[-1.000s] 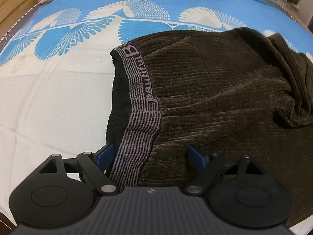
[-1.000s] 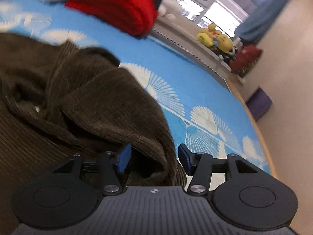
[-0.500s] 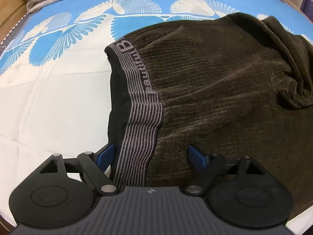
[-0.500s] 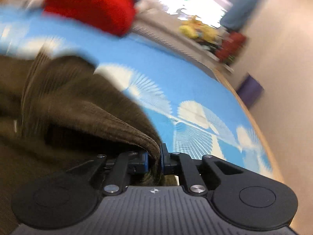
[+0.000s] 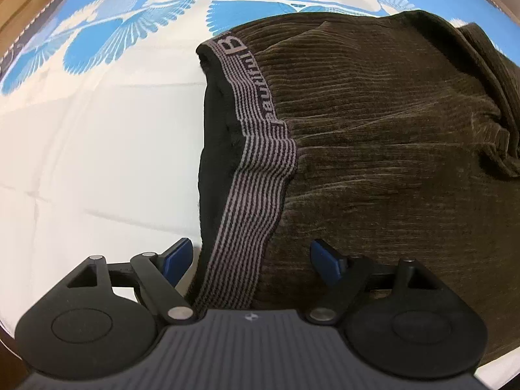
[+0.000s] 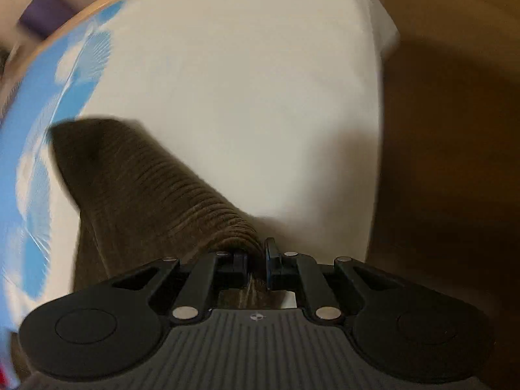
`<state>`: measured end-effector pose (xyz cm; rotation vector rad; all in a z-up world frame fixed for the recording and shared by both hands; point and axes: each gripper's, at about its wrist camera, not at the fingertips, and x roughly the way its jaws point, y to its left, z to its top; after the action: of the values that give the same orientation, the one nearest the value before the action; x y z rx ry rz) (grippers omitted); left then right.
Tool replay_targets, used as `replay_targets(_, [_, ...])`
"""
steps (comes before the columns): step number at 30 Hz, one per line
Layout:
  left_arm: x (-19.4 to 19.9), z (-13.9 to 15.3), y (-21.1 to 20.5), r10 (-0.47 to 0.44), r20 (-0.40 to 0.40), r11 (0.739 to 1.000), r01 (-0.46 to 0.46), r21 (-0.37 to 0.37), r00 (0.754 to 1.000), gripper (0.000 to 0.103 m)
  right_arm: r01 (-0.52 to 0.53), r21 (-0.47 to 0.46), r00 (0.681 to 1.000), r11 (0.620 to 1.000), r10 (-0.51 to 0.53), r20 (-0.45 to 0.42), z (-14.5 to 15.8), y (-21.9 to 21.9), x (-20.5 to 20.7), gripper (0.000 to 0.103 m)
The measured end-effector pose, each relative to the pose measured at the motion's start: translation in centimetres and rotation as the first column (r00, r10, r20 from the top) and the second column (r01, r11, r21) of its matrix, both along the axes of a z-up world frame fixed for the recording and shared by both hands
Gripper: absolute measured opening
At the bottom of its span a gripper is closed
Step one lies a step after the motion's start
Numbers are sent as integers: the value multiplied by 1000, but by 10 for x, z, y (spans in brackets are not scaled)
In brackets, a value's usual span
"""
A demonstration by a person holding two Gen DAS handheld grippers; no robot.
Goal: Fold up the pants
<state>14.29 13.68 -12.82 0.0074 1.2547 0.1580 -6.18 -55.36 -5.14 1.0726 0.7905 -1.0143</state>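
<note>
A: How does the right gripper (image 6: 260, 260) stand?
B: Its jaws have just closed, pinching a fold of the brown pants (image 6: 146, 188) above bare white sheet (image 6: 243, 97).
A: The left gripper (image 5: 252, 258)?
B: Spread wide astride the striped waistband (image 5: 256, 175); pants lie flat, open sheet to its left.

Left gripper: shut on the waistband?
No, the left gripper stands wide open, its pads either side of the striped waistband without pressing it.
</note>
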Motion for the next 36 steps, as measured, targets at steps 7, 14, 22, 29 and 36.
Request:
replay_targets(7, [-2, 0, -5, 0, -25, 1000, 1, 11, 1000, 84, -228, -58, 974, 972, 228, 3, 9, -3, 10, 12])
replay_targets(14, [2, -5, -1, -7, -36, 1000, 8, 12, 999, 85, -740, -244, 660, 627, 607, -441, 15, 53, 59, 29])
replay_targets(22, [9, -10, -4, -13, -37, 999, 15, 34, 999, 85, -962, -258, 165, -91, 559, -813, -14, 157, 72, 47])
replay_targets(29, [9, -10, 0, -10, -38, 1000, 11, 18, 999, 88, -972, -93, 16, -214, 336, -942, -36, 173, 79, 47])
replay_targets(36, [12, -12, -1, -20, -35, 999, 21, 24, 999, 89, -952, -307, 273, 9, 482, -833, 4, 122, 75, 47])
